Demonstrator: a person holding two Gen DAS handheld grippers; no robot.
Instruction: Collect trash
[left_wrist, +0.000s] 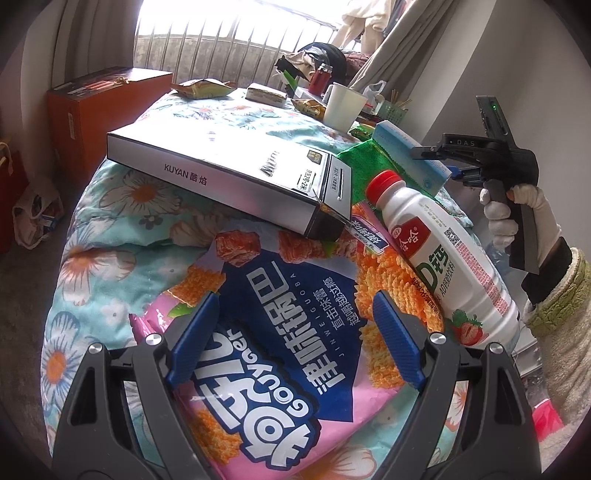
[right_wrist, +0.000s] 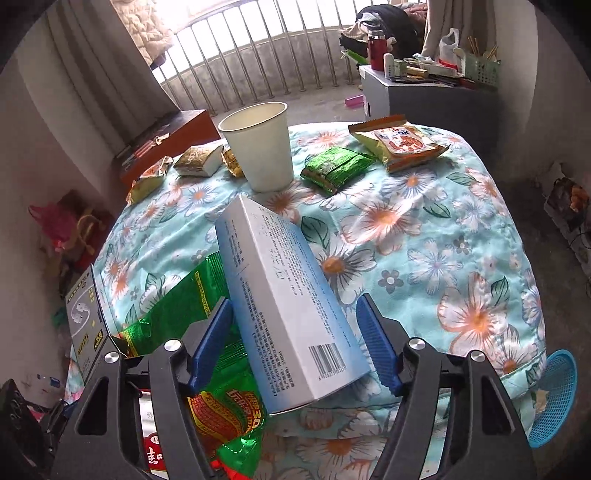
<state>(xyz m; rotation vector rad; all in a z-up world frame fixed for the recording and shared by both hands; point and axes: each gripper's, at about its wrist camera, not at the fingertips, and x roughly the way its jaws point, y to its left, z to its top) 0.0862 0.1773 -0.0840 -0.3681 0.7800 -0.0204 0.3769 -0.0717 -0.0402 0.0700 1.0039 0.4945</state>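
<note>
Box (right_wrist: 288, 295) between right tool (right_wrist: 295, 343) pads

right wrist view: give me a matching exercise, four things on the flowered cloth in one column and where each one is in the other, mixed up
Things:
1 paper cup
2 white and blue box
3 blue basket
4 small green packet

Places:
A at the cloth's lower right edge
B between the right gripper fingers
C just right of the cup
D upright, far middle

Pairs: 1-D, 2-B, 3-A, 4-C
</note>
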